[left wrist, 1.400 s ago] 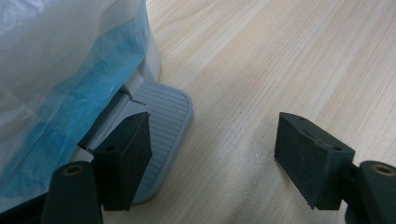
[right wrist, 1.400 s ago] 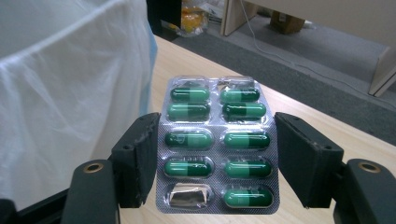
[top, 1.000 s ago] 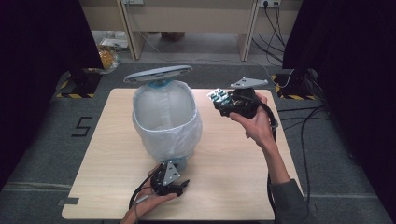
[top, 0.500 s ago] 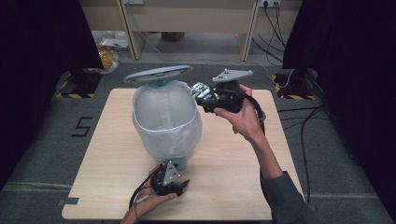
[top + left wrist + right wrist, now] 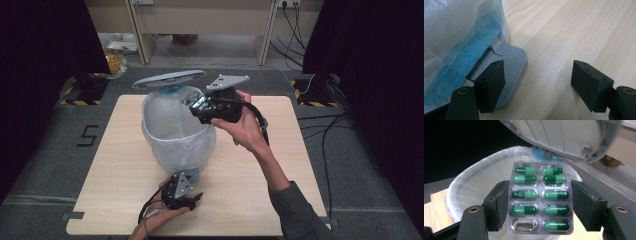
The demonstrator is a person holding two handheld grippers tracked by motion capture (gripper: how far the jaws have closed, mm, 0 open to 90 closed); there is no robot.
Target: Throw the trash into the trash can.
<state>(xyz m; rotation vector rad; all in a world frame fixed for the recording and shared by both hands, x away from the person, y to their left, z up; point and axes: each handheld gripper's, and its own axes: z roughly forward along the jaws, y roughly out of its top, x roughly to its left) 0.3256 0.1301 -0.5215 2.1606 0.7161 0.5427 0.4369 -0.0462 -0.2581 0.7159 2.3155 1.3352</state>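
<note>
On the near left of the wooden table (image 5: 260, 150), the left gripper (image 5: 192, 201) rests low in the person's left hand (image 5: 159, 217), right at the foot of the pedal bin (image 5: 175, 145). Its jaws stand wide apart with nothing between them; in the left gripper view one jaw lies on the grey ribbed pedal (image 5: 511, 65) and the other hangs over bare wood. Just beside the pedal, the bin's white liner bag (image 5: 456, 32) drapes down, with a blue layer showing through it.

Further right and higher, the bin's grey lid (image 5: 169, 78) stands raised over the lined opening. At the mouth's right rim, the right gripper (image 5: 199, 106) is clamped on a blister pack (image 5: 540, 197) of green capsules, its two pads pressing the pack's long edges. The pack is held in the air over the bin's open mouth, beneath the lid; one pocket at the near corner is crushed and empty. The right hand (image 5: 245, 125) reaches in from the table's right side.
</note>
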